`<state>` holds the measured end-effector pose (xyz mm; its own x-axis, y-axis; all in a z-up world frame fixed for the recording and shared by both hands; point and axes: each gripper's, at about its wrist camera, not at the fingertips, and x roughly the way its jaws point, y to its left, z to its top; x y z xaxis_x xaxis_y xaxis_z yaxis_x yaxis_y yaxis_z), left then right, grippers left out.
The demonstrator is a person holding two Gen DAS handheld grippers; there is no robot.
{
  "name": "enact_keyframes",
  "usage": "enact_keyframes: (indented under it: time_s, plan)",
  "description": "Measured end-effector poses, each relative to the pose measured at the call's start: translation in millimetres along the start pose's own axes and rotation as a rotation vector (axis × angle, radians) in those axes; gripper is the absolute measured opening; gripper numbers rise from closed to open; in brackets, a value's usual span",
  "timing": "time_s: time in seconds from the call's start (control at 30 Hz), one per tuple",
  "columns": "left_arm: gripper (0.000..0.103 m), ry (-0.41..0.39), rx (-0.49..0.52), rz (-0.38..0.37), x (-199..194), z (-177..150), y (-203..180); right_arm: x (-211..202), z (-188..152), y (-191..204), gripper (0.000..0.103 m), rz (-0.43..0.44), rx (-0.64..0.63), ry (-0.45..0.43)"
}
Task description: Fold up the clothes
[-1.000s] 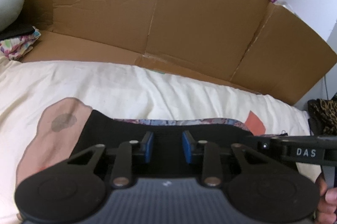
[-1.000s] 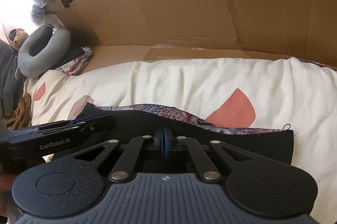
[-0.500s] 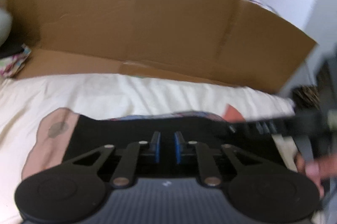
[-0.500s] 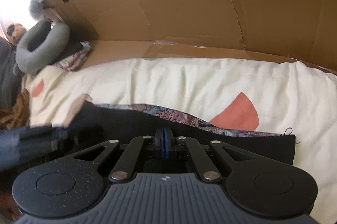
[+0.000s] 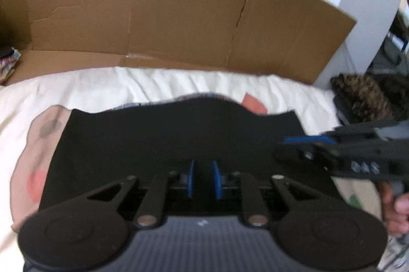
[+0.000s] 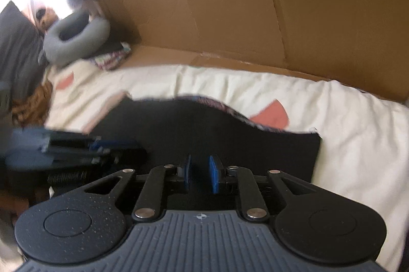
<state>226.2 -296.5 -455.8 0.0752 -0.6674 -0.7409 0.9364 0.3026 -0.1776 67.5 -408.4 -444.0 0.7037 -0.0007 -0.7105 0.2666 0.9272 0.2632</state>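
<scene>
While the left wrist view looks down on it, the black garment (image 5: 179, 141) lies flat on the cream bedcover (image 5: 158, 82), its long axis running from nine o'clock to three o'clock, with a patterned edge showing along its far hem at twelve. The left gripper (image 5: 203, 178) hovers over the near half of the cloth; its jaws stand a narrow gap apart with only dark fabric seen beyond them, nothing pinched, having closed and then eased open a little. At three o'clock the right gripper (image 5: 304, 141) reaches in sideways over the garment's right end, blurred.

Seen from the right wrist, the garment (image 6: 217, 128) again stretches nine to three, its right corner at about two o'clock. The right gripper (image 6: 202, 176) has jaws slightly apart, just opened, clamped on nothing. The left gripper (image 6: 107, 146) sits at nine o'clock over the garment's left part. Each hand is nearer its own end, so the next pinch likely falls along the near hem at six o'clock.
</scene>
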Motion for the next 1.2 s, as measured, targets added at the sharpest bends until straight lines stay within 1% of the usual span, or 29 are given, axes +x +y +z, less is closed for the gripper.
enact_keyframes:
  time_s: [0.07,0.13,0.17,0.23,0.27,0.4,0.43,0.57,0.63,0.77,0.93,1.0,1.13,1.2]
  plan:
    - [0.017,0.010,-0.011,0.004,5,-1,1,0,-8,1,0.020,-0.004,-0.010,0.015]
    - [0.015,0.022,-0.015,0.009,9,-2,3,-1,-14,1,0.020,-0.010,-0.031,0.018]
    - [0.014,0.028,-0.017,0.011,11,-2,3,-2,-16,1,0.023,-0.015,-0.044,0.020]
    - [0.006,0.040,-0.027,0.014,15,-1,7,-3,-21,0,0.023,-0.035,-0.071,0.028]
    - [0.004,0.046,-0.034,0.016,17,0,9,-3,-23,-2,0.023,-0.056,-0.082,0.038]
    - [0.003,0.056,-0.078,0.019,16,5,14,-12,-28,-12,0.024,-0.111,-0.060,0.052]
    - [0.003,0.048,-0.069,0.021,13,6,11,-16,-28,-14,0.024,-0.123,-0.052,0.047]
    - [0.004,0.010,-0.006,-0.021,0,7,-10,-37,-31,-16,0.024,-0.092,-0.008,0.007]
    - [0.005,-0.007,0.028,-0.052,-4,9,-22,-46,-34,-11,0.024,-0.072,-0.012,-0.009]
    - [0.006,-0.006,0.084,-0.088,5,14,-42,-54,-41,3,0.024,-0.034,-0.038,-0.013]
    - [0.006,0.022,0.080,-0.083,28,19,-45,-53,-50,15,0.024,-0.002,-0.060,0.012]
    - [0.003,0.037,0.065,-0.076,35,21,-40,-51,-53,17,0.024,0.007,-0.077,0.021]
    - [0.003,0.070,0.061,-0.076,51,20,-35,-49,-60,15,0.024,0.008,-0.087,0.046]
    - [0.003,0.073,0.073,-0.073,54,20,-35,-47,-66,16,0.024,-0.014,-0.108,0.066]
